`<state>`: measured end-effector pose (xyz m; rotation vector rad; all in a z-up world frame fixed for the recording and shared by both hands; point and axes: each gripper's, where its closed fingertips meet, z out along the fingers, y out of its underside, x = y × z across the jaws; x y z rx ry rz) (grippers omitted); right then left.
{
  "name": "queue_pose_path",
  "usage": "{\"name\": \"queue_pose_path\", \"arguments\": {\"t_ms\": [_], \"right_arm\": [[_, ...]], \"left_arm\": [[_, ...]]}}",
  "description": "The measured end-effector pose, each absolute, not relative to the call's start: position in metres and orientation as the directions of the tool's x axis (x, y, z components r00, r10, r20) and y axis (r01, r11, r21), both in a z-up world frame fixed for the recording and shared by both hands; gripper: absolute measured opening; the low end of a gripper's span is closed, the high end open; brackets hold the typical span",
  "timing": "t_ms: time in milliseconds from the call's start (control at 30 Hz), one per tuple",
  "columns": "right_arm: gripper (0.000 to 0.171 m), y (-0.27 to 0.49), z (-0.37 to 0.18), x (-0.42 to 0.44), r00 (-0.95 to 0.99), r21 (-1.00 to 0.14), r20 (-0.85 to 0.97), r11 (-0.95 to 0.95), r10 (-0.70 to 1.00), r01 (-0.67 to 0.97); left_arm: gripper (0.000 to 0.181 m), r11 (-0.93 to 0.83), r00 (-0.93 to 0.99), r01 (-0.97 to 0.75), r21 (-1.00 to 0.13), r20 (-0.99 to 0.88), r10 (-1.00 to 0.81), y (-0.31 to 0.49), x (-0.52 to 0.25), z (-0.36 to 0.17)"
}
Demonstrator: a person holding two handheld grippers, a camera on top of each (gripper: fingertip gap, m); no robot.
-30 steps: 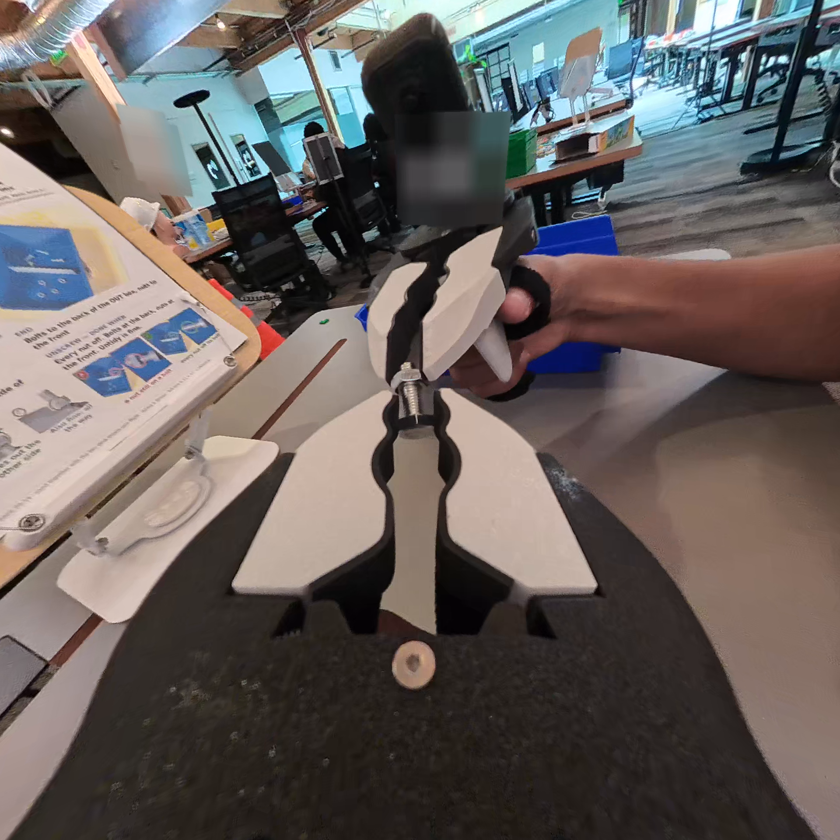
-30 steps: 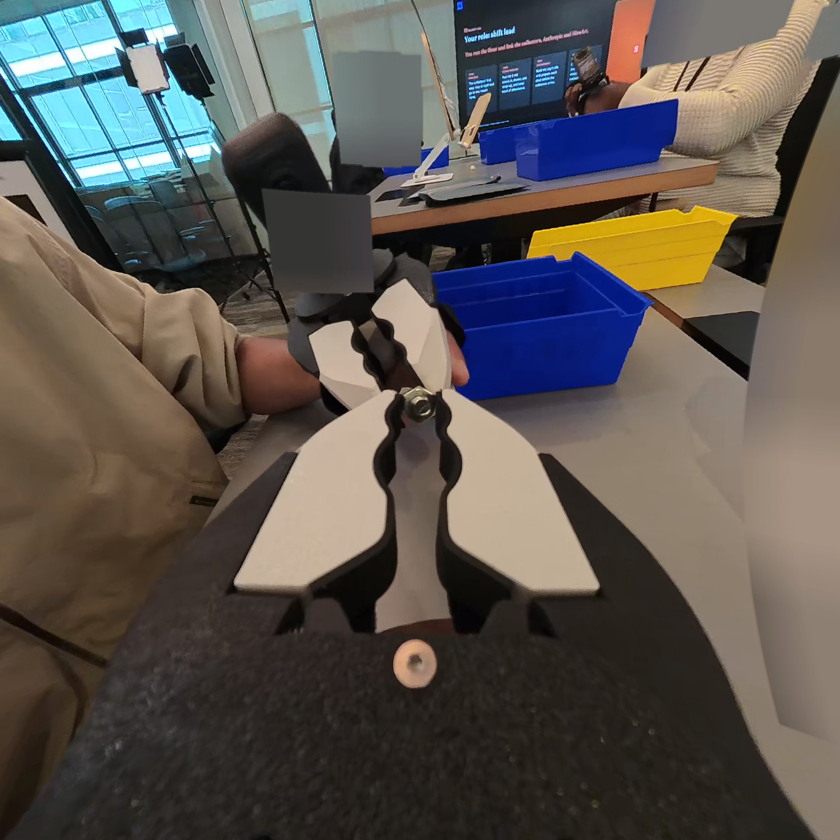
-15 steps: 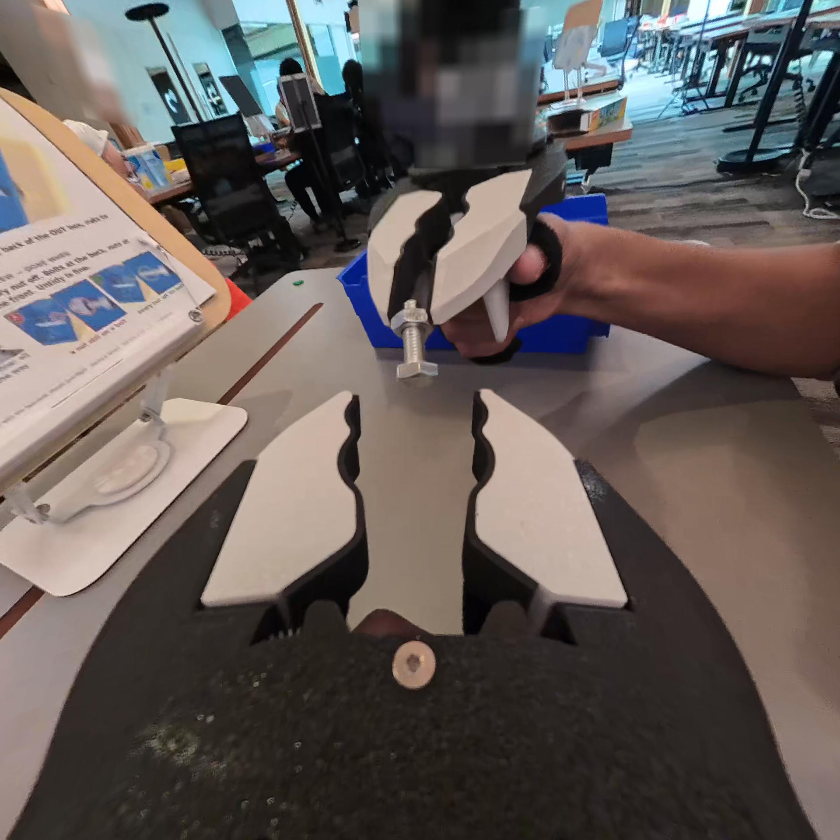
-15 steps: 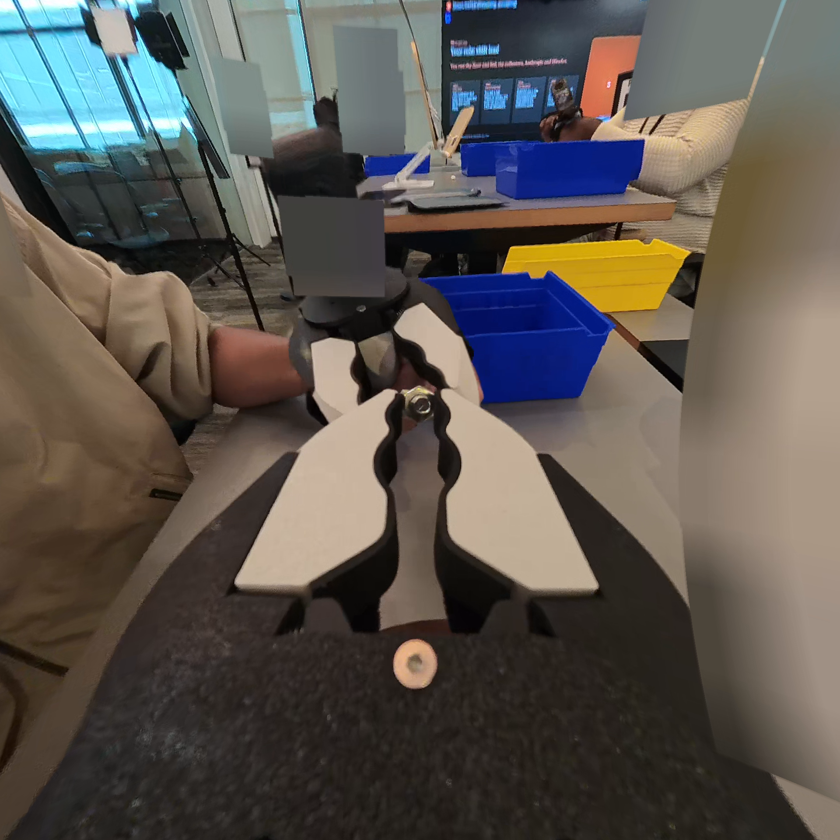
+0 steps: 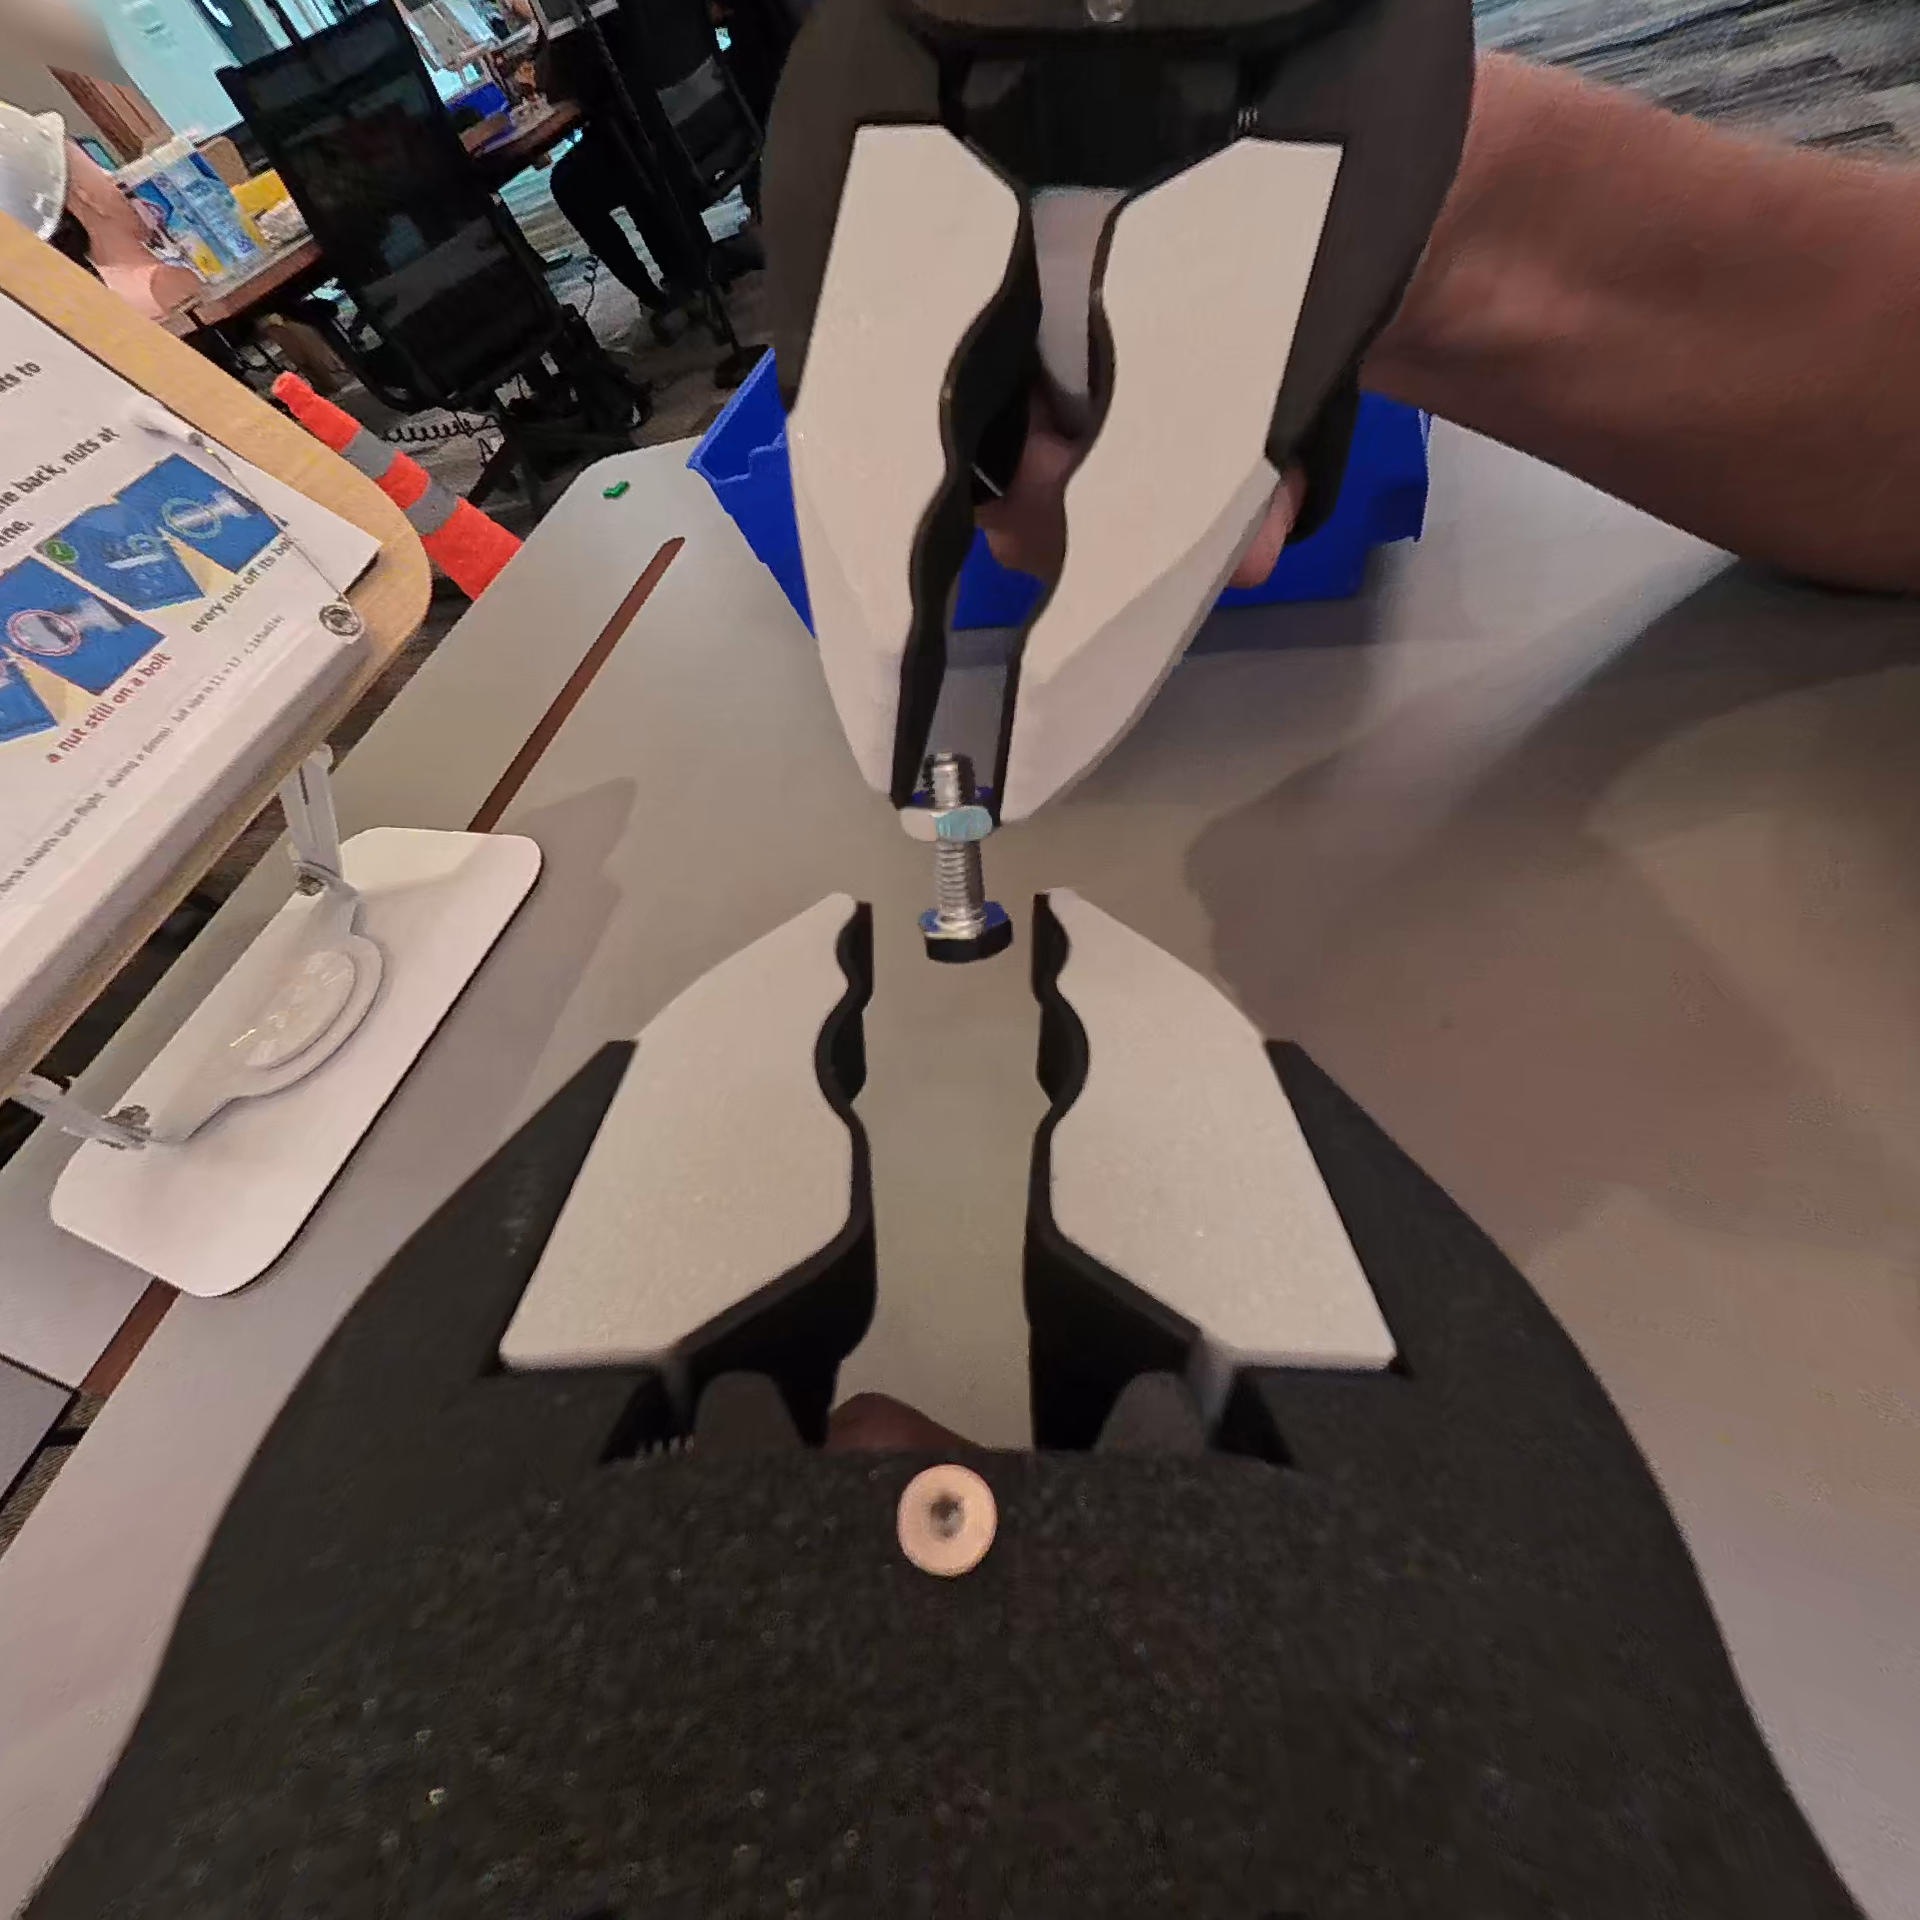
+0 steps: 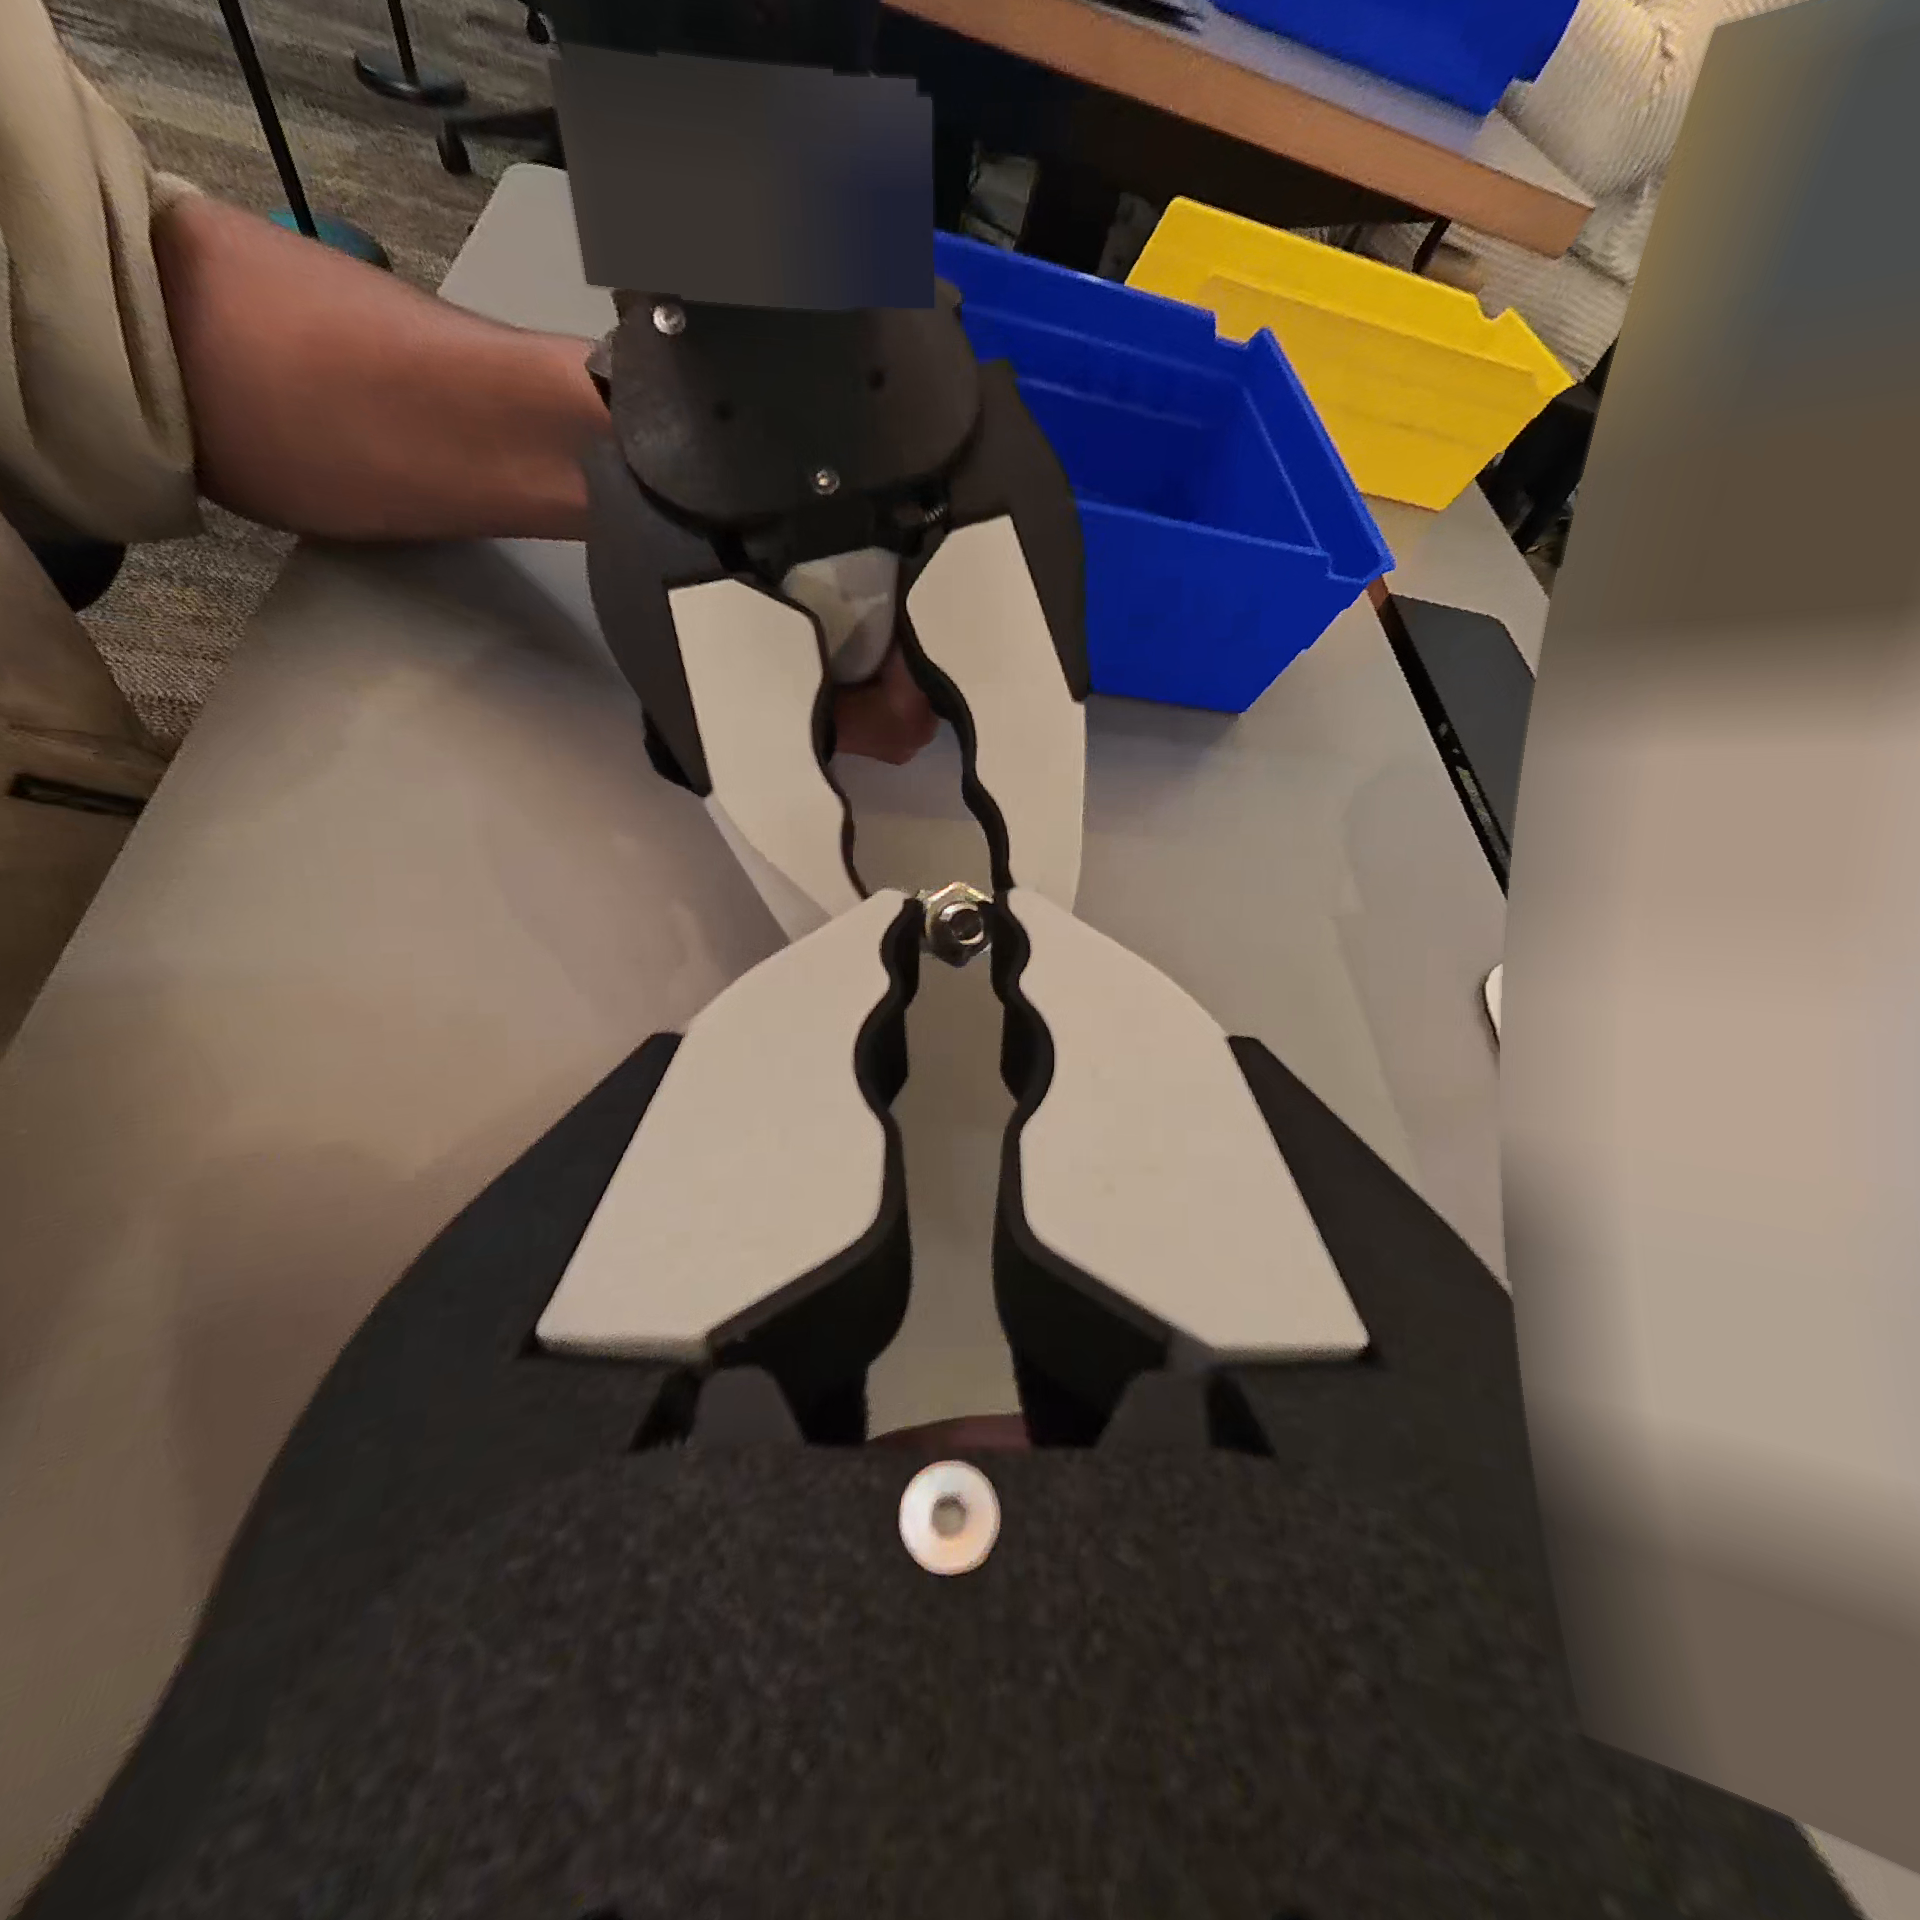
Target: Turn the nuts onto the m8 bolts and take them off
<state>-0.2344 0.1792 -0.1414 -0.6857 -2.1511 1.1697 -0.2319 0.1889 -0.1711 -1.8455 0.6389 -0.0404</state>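
Note:
In the left wrist view my right gripper (image 5: 948, 800) reaches in from above, shut on a silver nut (image 5: 951, 826). A silver bolt (image 5: 958, 878) is threaded through the nut, and its hex head (image 5: 964, 932) points at me. My left gripper (image 5: 948, 909) is open, with the bolt head between its fingertips and a gap on each side. In the right wrist view my right gripper (image 6: 958, 920) pinches the nut (image 6: 958, 925) at its tips, and the bolt's end shows in the nut's hole. The left gripper's fingers (image 6: 758, 727) stand open just behind it.
A blue bin (image 5: 1340, 488) stands on the grey table (image 5: 1558, 935) behind the grippers; it also shows in the right wrist view (image 6: 1174, 499), beside a yellow bin (image 6: 1351, 343). An instruction sheet on a stand (image 5: 135, 582) with a white base (image 5: 312, 1039) is on the left. An orange cone (image 5: 416, 488) stands beyond. My left and right fingertips are right by each other.
My left gripper let go of the bolt head, opened wide and drew back. It has now come close again, with its fingers narrowed around the head. My right gripper kept hold of the nut.

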Motion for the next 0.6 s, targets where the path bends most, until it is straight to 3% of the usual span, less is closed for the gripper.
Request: {"name": "queue_pose_path", "arguments": {"t_ms": [67,300,467,600], "right_arm": [[0.013,0.180,-0.143,-0.234,-0.694,-0.860,0.250,0.484,0.675,0.161],[0.014,0.183,-0.133,-0.238,-0.671,-0.900,0.223,0.413,0.707,0.136],[0.034,0.191,-0.117,-0.245,-0.637,-0.963,0.109,0.240,0.763,0.124],[0.040,0.196,-0.108,-0.255,-0.622,-0.989,-0.078,0.018,0.779,0.147]], "left_arm": [[0.016,-0.216,0.845,-0.403,-0.889,-0.271,-0.460,0.187,-0.230,-0.171],[0.015,-0.191,0.864,-0.374,-0.907,-0.266,-0.428,0.189,-0.233,-0.160],[0.015,-0.155,0.891,-0.336,-0.929,-0.260,-0.372,0.192,-0.242,-0.149],[0.015,-0.079,0.921,-0.235,-0.969,-0.196,-0.337,0.196,-0.241,-0.135]]}}
